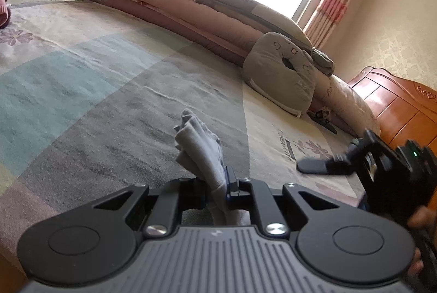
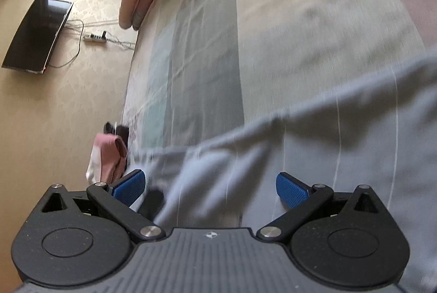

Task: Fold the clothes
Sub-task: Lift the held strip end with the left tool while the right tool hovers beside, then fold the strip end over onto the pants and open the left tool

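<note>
My left gripper point(image 1: 218, 183) is shut on a bunched fold of grey cloth point(image 1: 202, 151) that sticks up between its fingers, above the patchwork bed cover point(image 1: 82, 79). At the right of that view a hand holds my right gripper point(image 1: 314, 166), one black finger reaching left over the bed. In the right wrist view the right gripper point(image 2: 211, 187) stands open, its blue pads point(image 2: 289, 187) wide apart. A grey garment with thin white stripes point(image 2: 314, 134) lies spread under and between them, blurred; the pads do not press on it.
Rolled quilts point(image 1: 169, 3) and a grey cushion point(image 1: 281, 74) line the far side of the bed under the window. A wooden footboard point(image 1: 396, 104) stands at the right. Pink folded clothes point(image 2: 109, 159) lie at the bed's edge. A wall TV point(image 2: 35, 36) and power strip point(image 2: 94, 38) hang beyond.
</note>
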Demonstrator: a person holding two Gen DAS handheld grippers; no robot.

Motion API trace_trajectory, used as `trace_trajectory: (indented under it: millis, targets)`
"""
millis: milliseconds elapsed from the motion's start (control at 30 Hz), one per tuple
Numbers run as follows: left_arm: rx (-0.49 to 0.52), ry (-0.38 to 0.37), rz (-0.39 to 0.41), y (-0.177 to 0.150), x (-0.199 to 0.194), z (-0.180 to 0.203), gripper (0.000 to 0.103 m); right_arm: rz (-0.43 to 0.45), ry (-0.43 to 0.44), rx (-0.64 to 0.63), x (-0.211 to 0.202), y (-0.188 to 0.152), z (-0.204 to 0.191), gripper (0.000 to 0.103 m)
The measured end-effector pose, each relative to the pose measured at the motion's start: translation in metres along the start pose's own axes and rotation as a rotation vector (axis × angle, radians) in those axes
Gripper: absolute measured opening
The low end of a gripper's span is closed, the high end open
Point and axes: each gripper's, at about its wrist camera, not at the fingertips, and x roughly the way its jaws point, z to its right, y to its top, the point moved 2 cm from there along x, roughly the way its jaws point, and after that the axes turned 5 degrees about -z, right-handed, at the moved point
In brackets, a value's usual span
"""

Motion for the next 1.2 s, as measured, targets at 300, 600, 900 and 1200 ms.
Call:
trace_trajectory:
  millis: [300,600,900,1200]
  targets:
    - [0.028,-0.001,0.007,0.002,-0.003,0.014,0.01,-0.068,0.0,-0.032,-0.006,-0.045,-0.001,0.103]
    - [0.073,-0.032,0.013,0.006,-0.008,0.04,0.01,0.109,-0.005,-0.11,-0.086,-0.044,0.002,0.103]
    - [0.141,-0.055,0.04,0.014,-0.01,0.086,0.01,0.195,-0.115,-0.15,-0.17,-0.057,0.044,0.103]
    - [0.254,-0.065,0.017,0.007,0.006,0.148,0.011,0.255,-0.068,-0.094,-0.22,-0.082,0.084,0.103]
